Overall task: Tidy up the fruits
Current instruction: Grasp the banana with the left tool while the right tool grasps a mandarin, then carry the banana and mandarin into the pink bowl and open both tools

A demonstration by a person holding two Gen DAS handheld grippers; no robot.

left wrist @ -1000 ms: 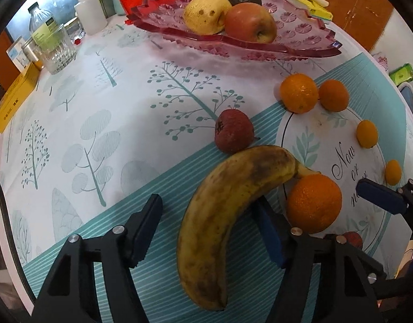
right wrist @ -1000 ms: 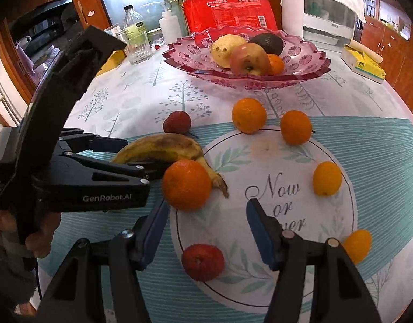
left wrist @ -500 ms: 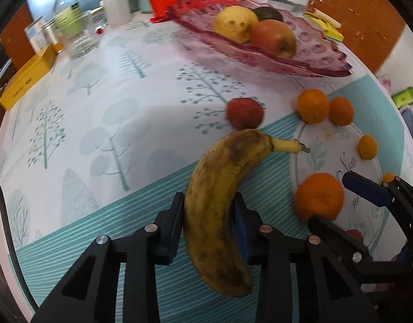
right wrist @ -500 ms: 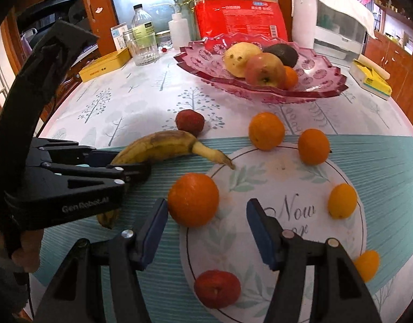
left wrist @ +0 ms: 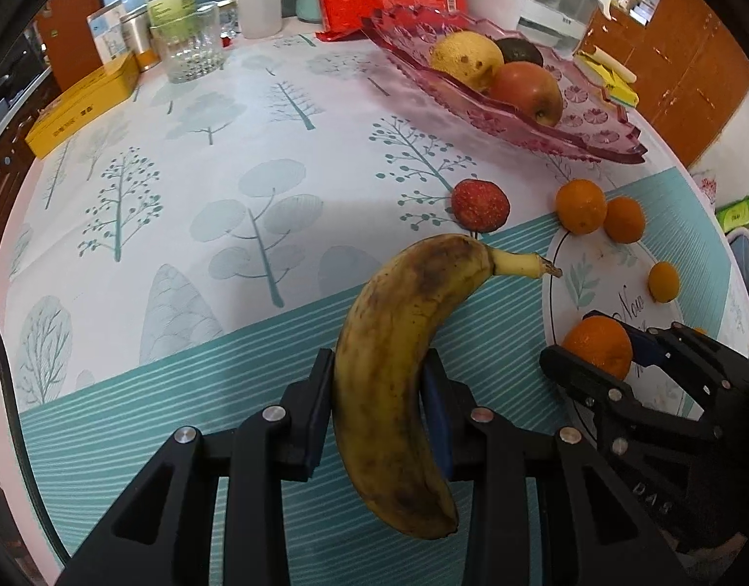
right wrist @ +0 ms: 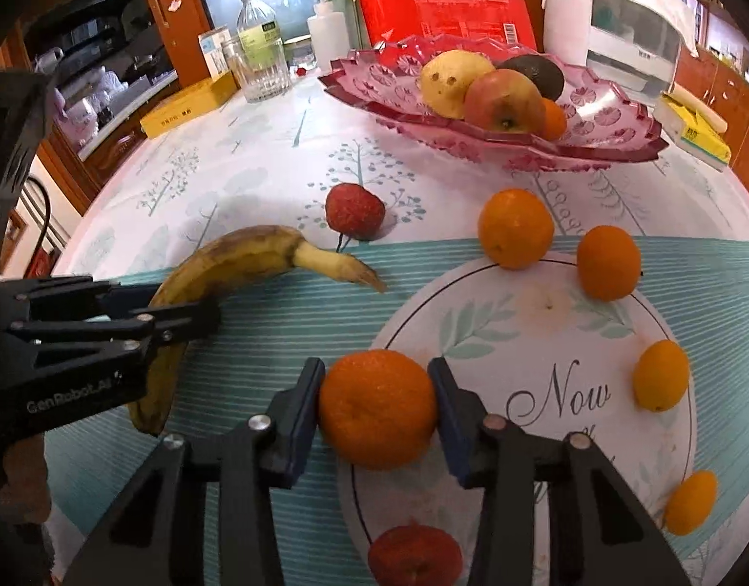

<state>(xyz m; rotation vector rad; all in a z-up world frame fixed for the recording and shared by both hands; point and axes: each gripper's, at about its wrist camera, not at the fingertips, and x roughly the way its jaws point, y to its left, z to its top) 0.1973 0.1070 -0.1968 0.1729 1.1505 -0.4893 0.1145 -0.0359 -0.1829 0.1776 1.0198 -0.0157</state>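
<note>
Clamping both fruits now: my left gripper [left wrist: 377, 420] has closed on the banana [left wrist: 399, 371], my right gripper [right wrist: 377, 412] has just closed onto the orange [right wrist: 377, 408], both short of the dish [right wrist: 594, 141], ready for lifting.

Bright, even indoor light in both views. Soft shadows under the fruit on the counter [left wrist: 257, 161]. Mild glare on the pink glass dish [right wrist: 613, 117]. Strong fisheye bending and black vignette at every corner. Sharp centre, slight softness toward the edges.
</note>
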